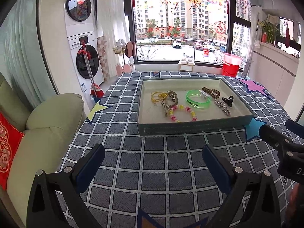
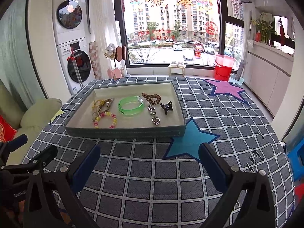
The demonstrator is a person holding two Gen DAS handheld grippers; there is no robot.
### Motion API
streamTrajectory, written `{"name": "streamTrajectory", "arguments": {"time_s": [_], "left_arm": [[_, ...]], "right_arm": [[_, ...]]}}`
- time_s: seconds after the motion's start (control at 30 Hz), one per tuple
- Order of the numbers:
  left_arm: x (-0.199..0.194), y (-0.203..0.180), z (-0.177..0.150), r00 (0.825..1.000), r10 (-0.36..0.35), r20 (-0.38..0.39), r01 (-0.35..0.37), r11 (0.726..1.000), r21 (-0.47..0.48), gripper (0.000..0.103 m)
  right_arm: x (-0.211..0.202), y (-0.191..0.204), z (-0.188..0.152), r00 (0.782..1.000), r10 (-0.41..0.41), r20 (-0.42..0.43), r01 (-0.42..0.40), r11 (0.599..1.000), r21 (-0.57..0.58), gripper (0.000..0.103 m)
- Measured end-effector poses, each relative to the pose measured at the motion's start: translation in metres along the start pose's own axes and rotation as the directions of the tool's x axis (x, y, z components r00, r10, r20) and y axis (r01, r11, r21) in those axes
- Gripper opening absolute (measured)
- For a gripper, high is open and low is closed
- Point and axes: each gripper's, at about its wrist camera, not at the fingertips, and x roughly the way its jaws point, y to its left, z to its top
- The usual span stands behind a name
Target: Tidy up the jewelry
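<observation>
both sets of tongs, left tongs (image 1: 153, 158) and right tongs (image 2: 149, 157), are hanging wide open over the checked tabletop (image 2: 144, 172), gripping nothing, probably since all the jewelry is already sitting in the tray (image 2: 124, 131), bead bracelet (image 2: 105, 120) tangling with the yellow cord (image 2: 97, 102)

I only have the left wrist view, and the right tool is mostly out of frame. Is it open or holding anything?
Observer: The right tool is open with nothing between its fingers, over the tablecloth short of the tray.
Operator: What is its tip covering on my right?
Observer: A blue star printed on the cloth, its top point at the tray's near right corner.
Operator: Anything past the table's right edge?
Observer: A blue plastic object; I cannot tell what it is.
</observation>
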Motion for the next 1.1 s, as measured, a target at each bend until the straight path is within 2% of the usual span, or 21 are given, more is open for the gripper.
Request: {"name": "streamTrajectory", "arguments": {"time_s": [1.1], "left_arm": [[0.0012, 0.0006, -0.0022, 1.000, -0.001, -0.009, 0.001, 1.000, -0.004, 0.103]], "right_arm": [[0.0005, 0.0029, 0.0029, 1.000, 0.008, -0.001, -0.008, 1.000, 0.004, 0.103]]}}
